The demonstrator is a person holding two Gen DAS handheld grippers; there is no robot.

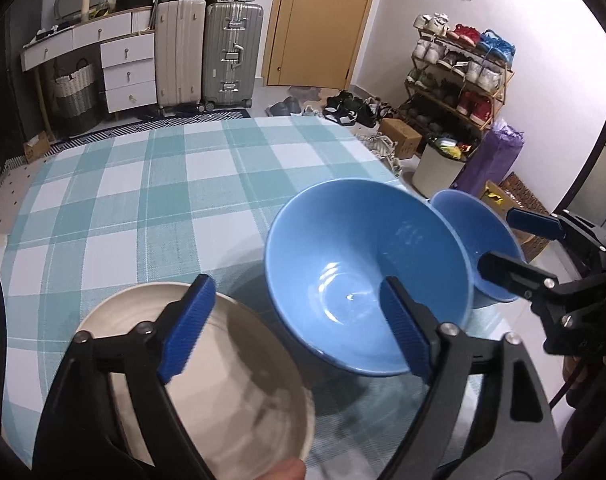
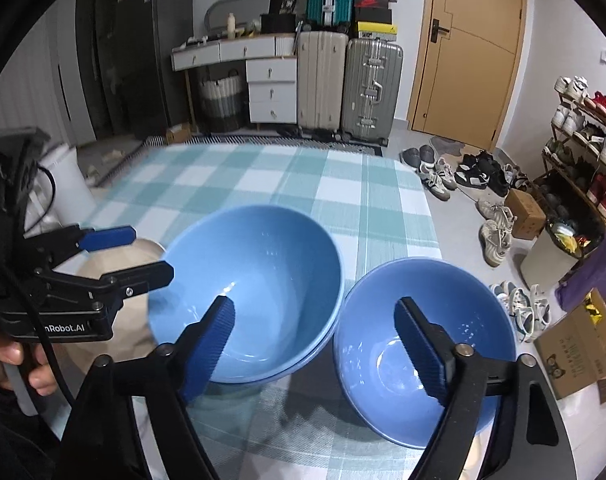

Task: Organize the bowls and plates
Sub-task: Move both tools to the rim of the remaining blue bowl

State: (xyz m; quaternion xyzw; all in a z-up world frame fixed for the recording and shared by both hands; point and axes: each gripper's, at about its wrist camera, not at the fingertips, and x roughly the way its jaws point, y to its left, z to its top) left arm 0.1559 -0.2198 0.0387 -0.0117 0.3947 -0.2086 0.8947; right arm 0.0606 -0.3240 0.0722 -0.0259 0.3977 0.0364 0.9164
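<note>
A large blue bowl sits on the checked tablecloth. A second blue bowl stands just right of it. A beige plate lies to the left. My left gripper is open, one finger over the plate, the other over the large bowl's near rim. It also shows in the right wrist view. My right gripper is open, straddling the gap between the two bowls. It also shows in the left wrist view over the second bowl.
The table's right edge is close to the bowls. Beyond it on the floor are shoes, a shoe rack, cardboard boxes and a bin. Suitcases and drawers stand at the far wall.
</note>
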